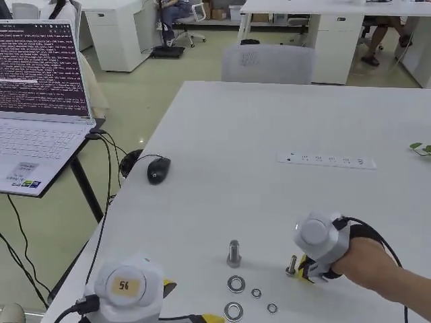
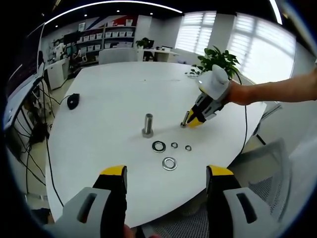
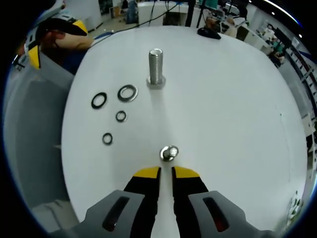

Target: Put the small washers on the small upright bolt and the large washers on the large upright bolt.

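Note:
A large upright bolt [image 1: 234, 252] [image 2: 148, 125] [image 3: 156, 66] stands near the white table's front edge. To its right stands a small upright bolt [image 1: 291, 266] [image 2: 184, 119] [image 3: 169, 152]. My right gripper [image 1: 303, 271] [image 3: 166, 172] is shut and empty, its tips just short of the small bolt. Two large washers [image 1: 236, 283] [image 1: 233, 311] and two small washers [image 1: 256, 293] [image 1: 271, 308] lie flat in front of the bolts. My left gripper [image 1: 190, 303] [image 2: 166, 171] is open at the table's near edge, short of the washers [image 2: 169, 163].
A black mouse [image 1: 157, 169] lies near the table's left edge. A white power strip [image 1: 328, 160] rests farther back. A laptop [image 1: 40, 101] sits on a stand to the left, with cables hanging. A grey chair [image 1: 267, 64] stands behind the table.

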A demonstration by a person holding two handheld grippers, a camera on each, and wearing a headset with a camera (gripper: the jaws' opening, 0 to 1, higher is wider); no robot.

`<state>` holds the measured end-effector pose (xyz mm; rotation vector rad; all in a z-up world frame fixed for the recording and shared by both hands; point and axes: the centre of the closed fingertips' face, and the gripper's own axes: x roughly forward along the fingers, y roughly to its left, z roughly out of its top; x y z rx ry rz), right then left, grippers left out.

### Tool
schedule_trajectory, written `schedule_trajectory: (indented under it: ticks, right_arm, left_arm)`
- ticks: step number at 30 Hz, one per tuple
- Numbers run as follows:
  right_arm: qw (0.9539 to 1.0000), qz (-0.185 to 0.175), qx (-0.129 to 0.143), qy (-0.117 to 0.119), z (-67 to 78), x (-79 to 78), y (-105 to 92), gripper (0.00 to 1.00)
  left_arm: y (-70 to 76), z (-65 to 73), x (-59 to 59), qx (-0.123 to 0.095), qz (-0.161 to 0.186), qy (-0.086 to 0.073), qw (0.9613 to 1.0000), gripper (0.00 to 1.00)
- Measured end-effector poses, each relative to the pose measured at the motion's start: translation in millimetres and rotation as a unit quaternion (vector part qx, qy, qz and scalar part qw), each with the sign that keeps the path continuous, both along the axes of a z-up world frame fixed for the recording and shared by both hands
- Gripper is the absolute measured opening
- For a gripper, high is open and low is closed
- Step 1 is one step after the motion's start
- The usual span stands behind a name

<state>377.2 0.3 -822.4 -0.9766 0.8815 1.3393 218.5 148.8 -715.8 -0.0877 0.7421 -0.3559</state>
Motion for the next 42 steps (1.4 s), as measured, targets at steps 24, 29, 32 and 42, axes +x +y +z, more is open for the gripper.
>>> schedule_trajectory:
  ticks: [24, 29, 32, 42]
  right_arm:
    - [0.9887, 0.132, 0.054, 0.045, -2.2, -86.8, 37.9, 0.21]
    - [0.9854, 0.159, 0.047, 0.039, -3.3, -89.6, 47.4, 0.19]
    - [0.9854, 0.161, 0.043, 0.036, -2.5, -87.6, 46.5, 0.17]
    - [0.9855, 0.161, 0.039, 0.038, -2.2, -87.6, 39.4, 0.16]
  left_arm:
    - [-8.2, 0.7, -1.6, -0.001, -0.009, -0.001, 1.0000, 0.64]
    - [-5.2, 1.5, -1.1, 0.001, -0.007, -0.001, 1.0000, 0.64]
    - [-4.5, 2.1, -0.7, 0.002, -0.007, -0.001, 1.0000, 0.64]
    - [-6.1, -0.1, -1.0, 0.003, -0.009, 0.001, 1.0000, 0.64]
